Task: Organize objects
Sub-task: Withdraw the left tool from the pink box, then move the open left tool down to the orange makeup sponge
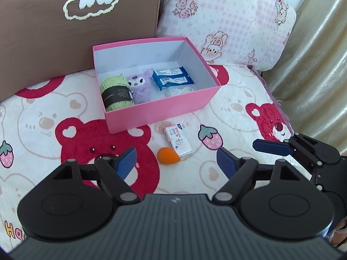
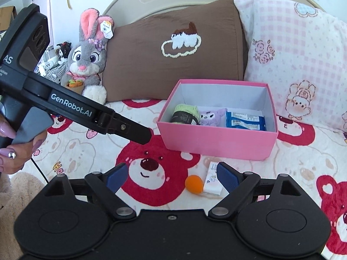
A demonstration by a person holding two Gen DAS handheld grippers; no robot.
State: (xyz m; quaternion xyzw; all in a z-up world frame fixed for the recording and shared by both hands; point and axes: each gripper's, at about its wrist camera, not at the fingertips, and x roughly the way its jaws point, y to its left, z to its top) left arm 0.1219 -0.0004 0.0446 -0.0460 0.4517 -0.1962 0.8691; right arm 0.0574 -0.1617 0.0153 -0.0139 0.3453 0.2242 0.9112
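Both tongs (image 1: 176, 162) (image 2: 172, 176) gape wide; only the right view shows the plush rabbit (image 2: 87, 58).

The pink box's (image 2: 216, 145) near wall, ahead of the open jaws, hides the lower parts of the yarn (image 2: 187, 113), purple plush (image 2: 211, 116) and blue packet (image 2: 245, 120). The right finger (image 2: 227, 177) covers one edge of the tissue pack (image 2: 211, 181). Its print is too small to read. The picture's left edge cuts off the hand (image 2: 13, 151).
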